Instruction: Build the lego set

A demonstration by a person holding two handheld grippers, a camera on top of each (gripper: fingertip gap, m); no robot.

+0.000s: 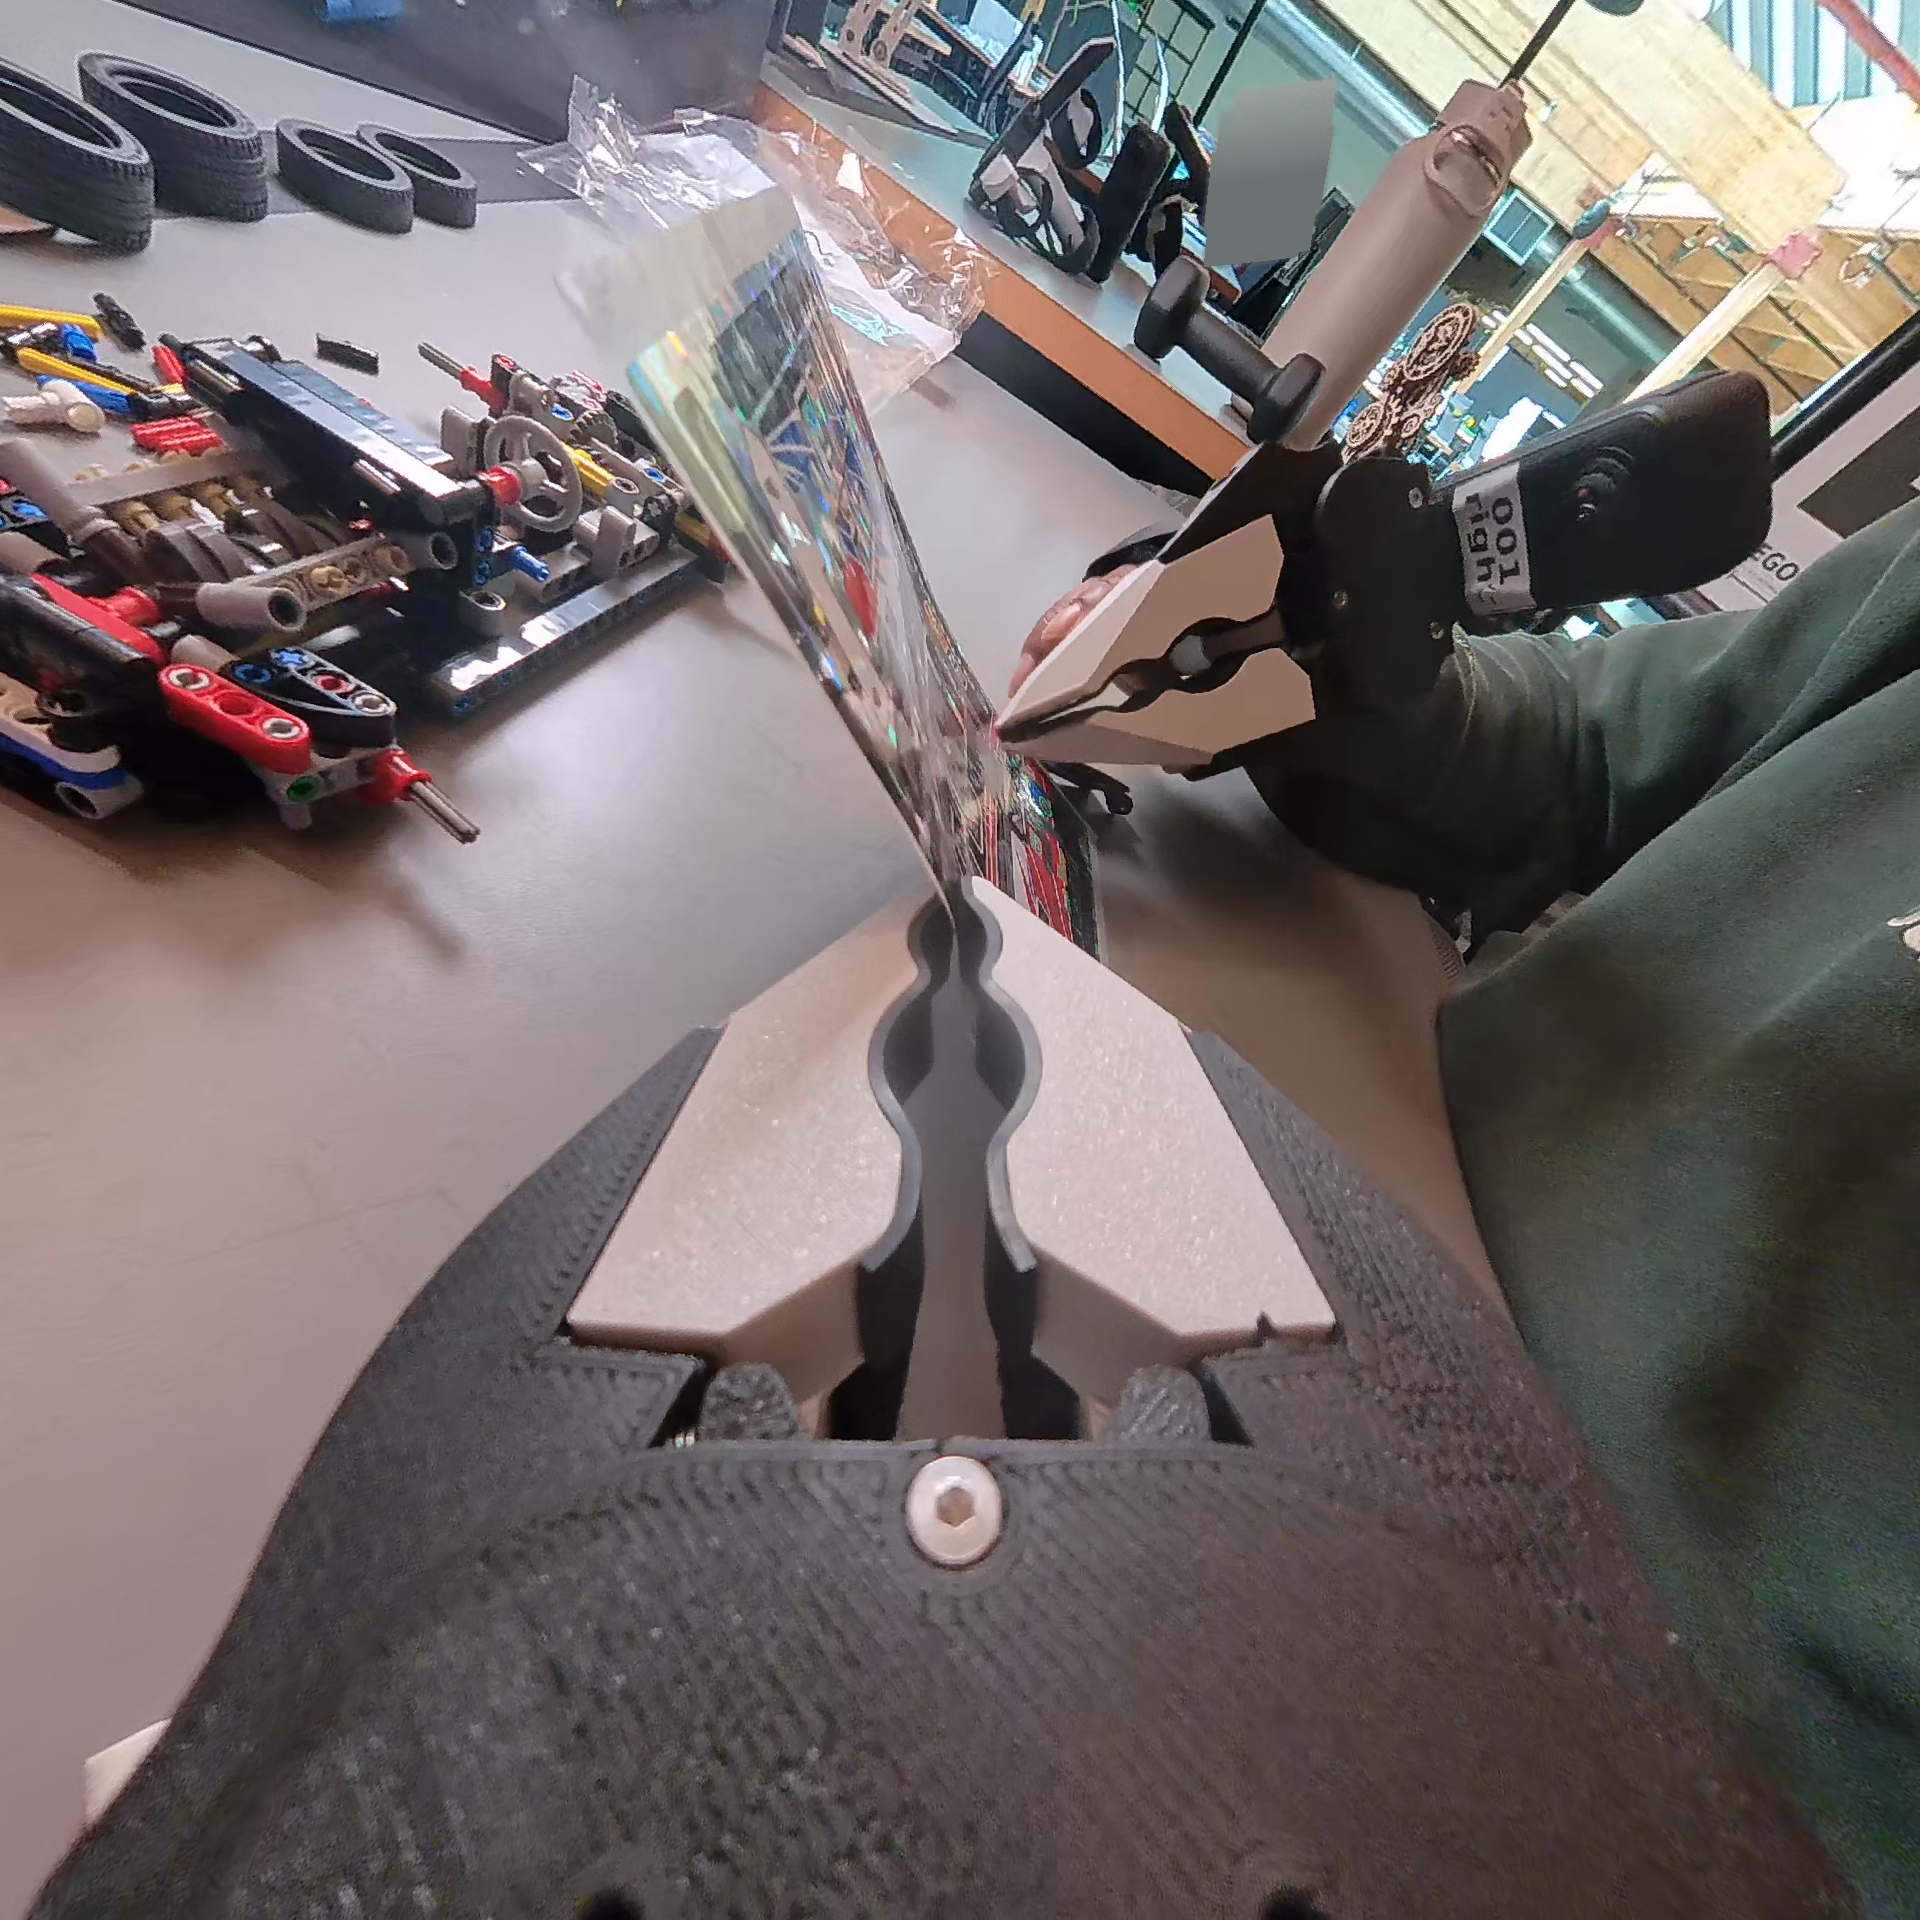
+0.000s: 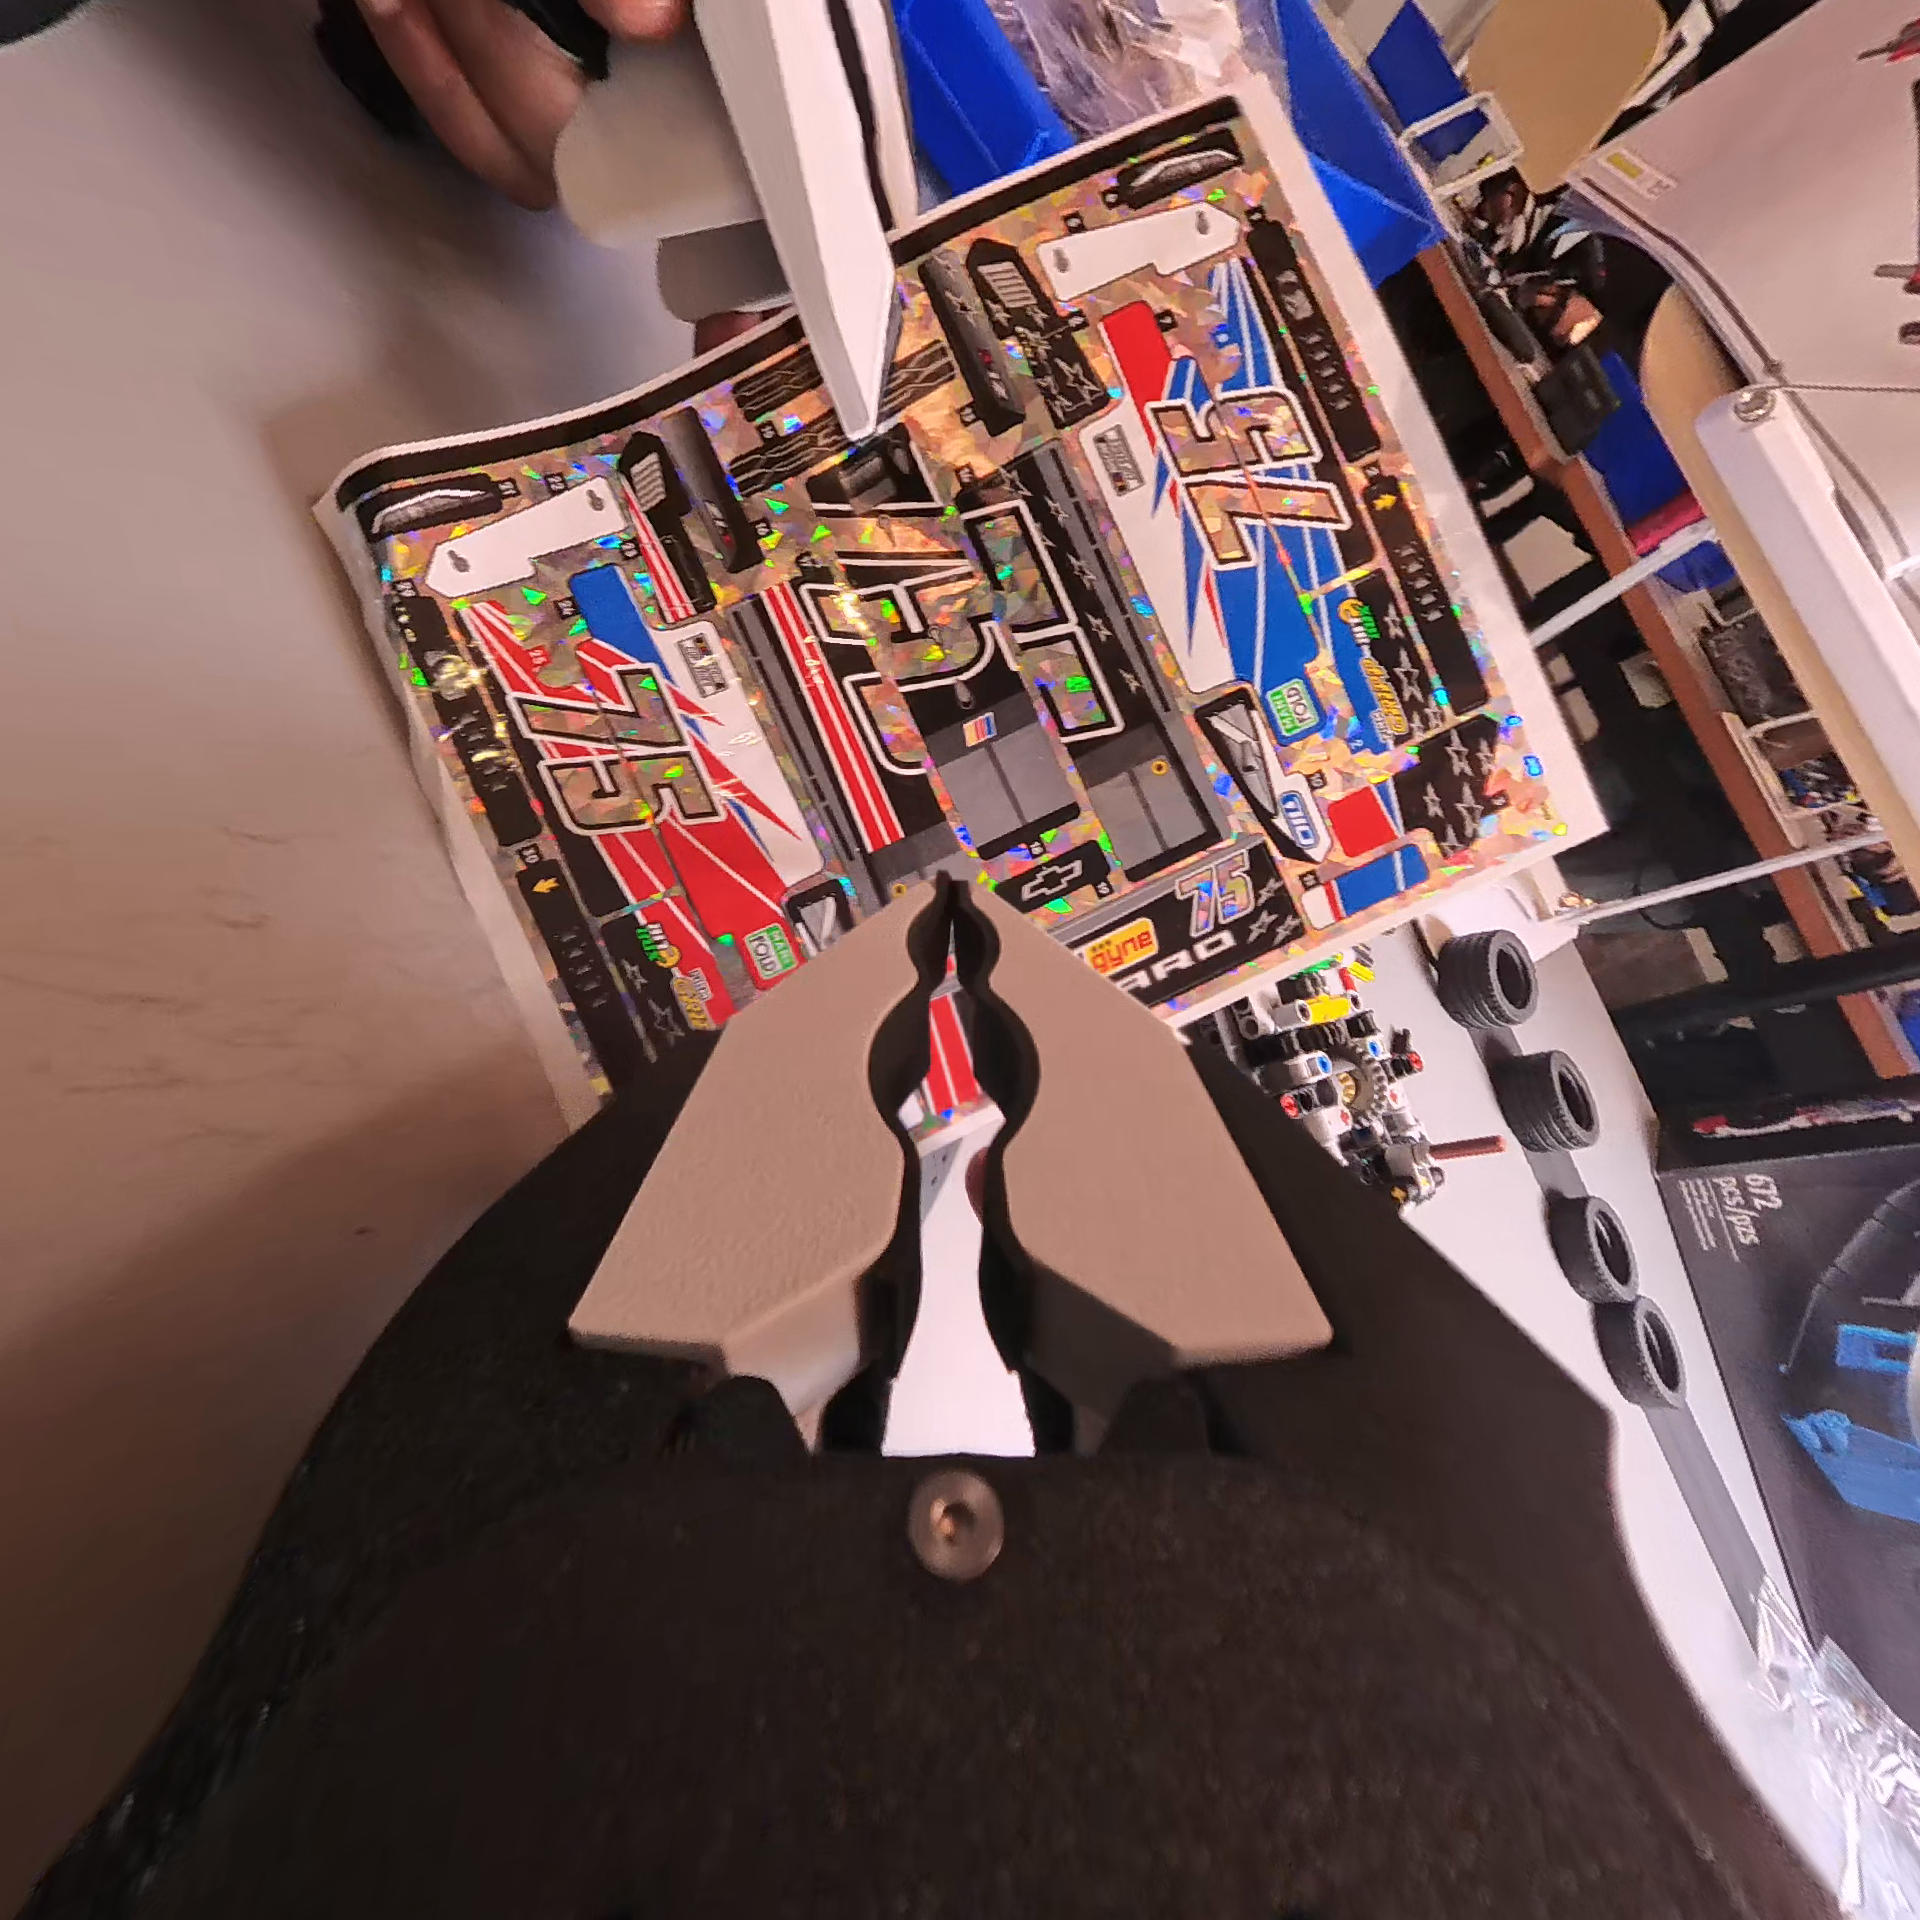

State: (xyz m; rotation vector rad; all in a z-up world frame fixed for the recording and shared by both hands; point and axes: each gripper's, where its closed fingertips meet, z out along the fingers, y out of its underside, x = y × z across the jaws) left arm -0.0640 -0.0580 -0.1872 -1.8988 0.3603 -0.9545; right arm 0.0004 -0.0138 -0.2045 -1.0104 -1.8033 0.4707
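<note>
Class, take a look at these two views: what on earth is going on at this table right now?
A person in a green sleeve holds a claw in each hand. The left claw is shut on the edge of a shiny sticker sheet, holding it up off the grey table. The right claw is closed with its tip against the sheet's printed face, seemingly working at a sticker. The half-built lego model and loose tyres lie untouched nearby.

Right tool (image 2: 948,894) against sticker sheet (image 2: 1039,623)
</note>
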